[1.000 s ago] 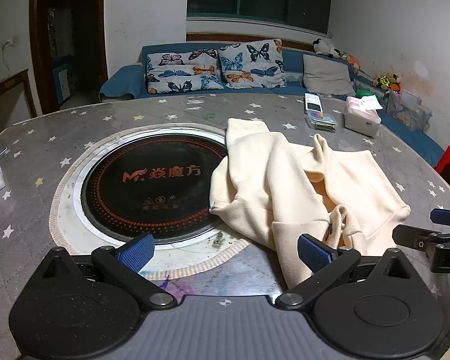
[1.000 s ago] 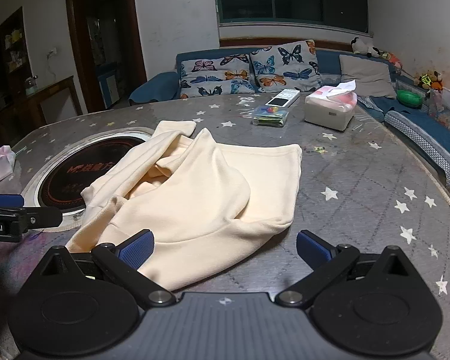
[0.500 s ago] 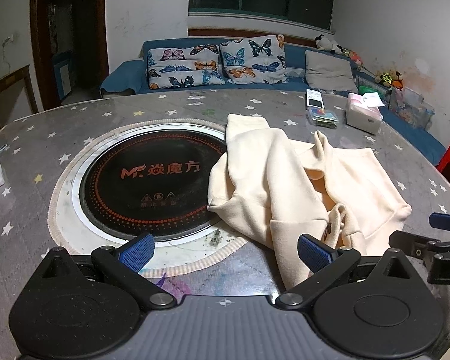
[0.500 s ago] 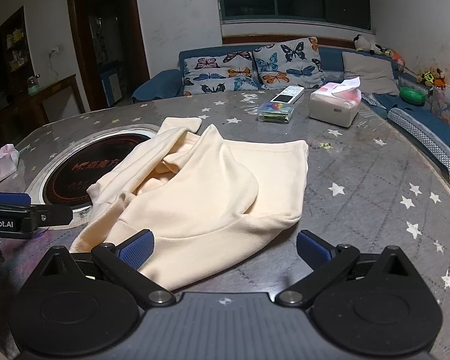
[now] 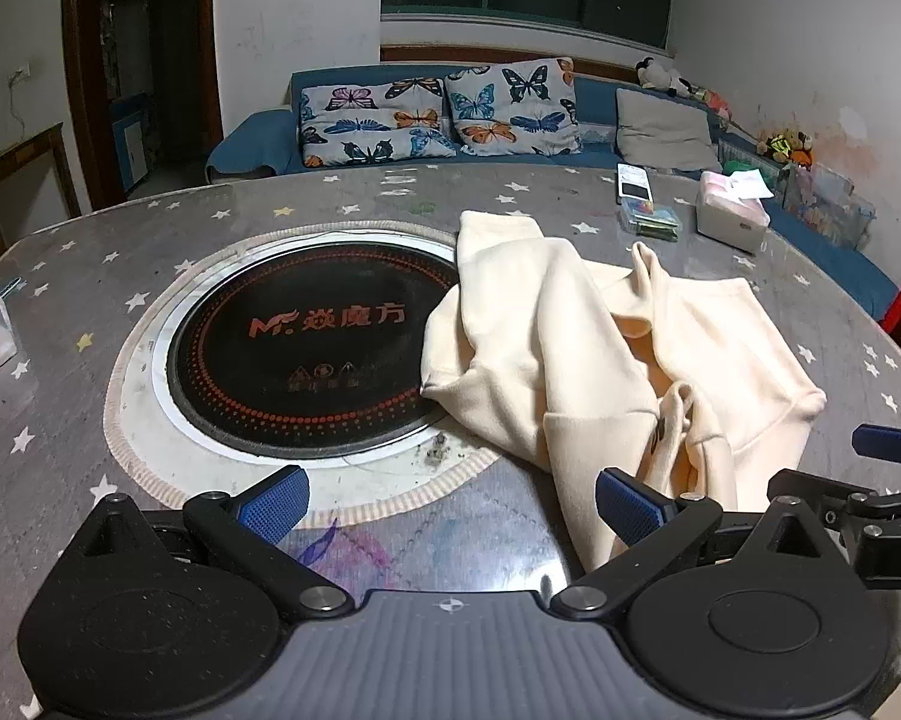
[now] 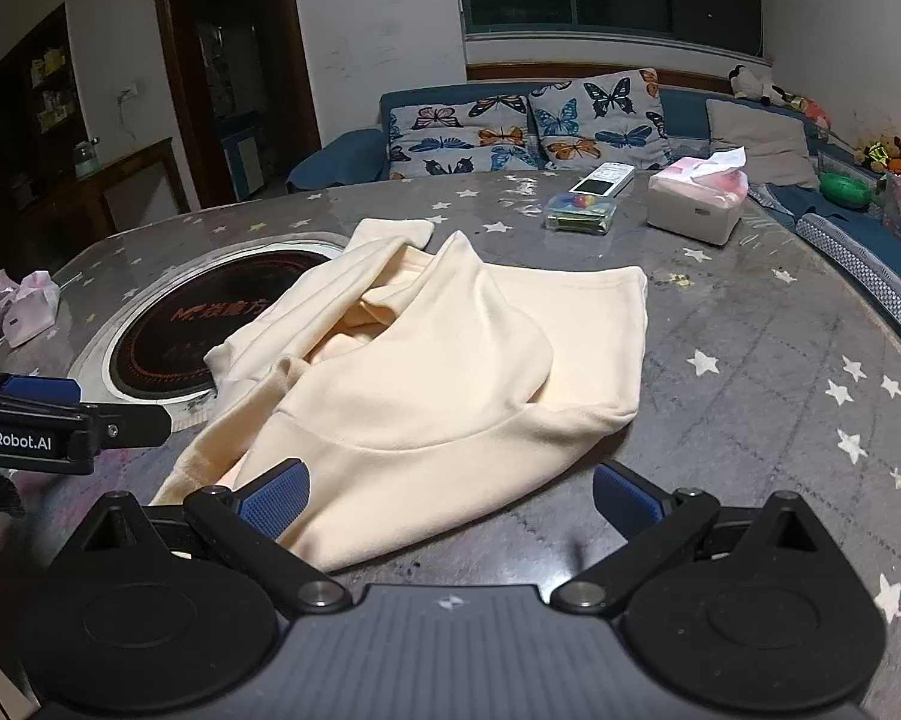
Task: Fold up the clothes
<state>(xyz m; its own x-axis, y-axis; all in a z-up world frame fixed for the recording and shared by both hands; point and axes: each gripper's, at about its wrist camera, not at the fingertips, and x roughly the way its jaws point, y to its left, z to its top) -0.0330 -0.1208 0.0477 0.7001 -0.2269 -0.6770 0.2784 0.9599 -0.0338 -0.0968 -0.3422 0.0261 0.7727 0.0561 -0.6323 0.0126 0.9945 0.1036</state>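
Cream sweatshirt (image 6: pixel 438 372): lies crumpled and unfolded on the star-patterned counter (image 6: pixel 750 360), one sleeve reaching over the edge of the round black cooktop (image 5: pixel 306 360) set into the counter's middle; hem nearest the cameras.

Left gripper (image 5: pixel 450 495): fingers spread wide, nothing between them; low over the counter's near edge, right finger (image 5: pixel 627 501) just beside the garment's near hem.

Right gripper (image 6: pixel 447 492): fingers spread wide, nothing pinched; left finger (image 6: pixel 273 498) over the garment's near edge, contact cannot be told.

Beyond the garment: clear plastic box (image 6: pixel 579 213), remote control (image 6: pixel 603 179) behind it, tissue box (image 6: pixel 696 204) to their right.

Far left edge: pink tissue pack (image 6: pixel 27 306).

Behind the counter: blue sofa (image 5: pixel 258 135) with butterfly cushions (image 5: pixel 438 114).
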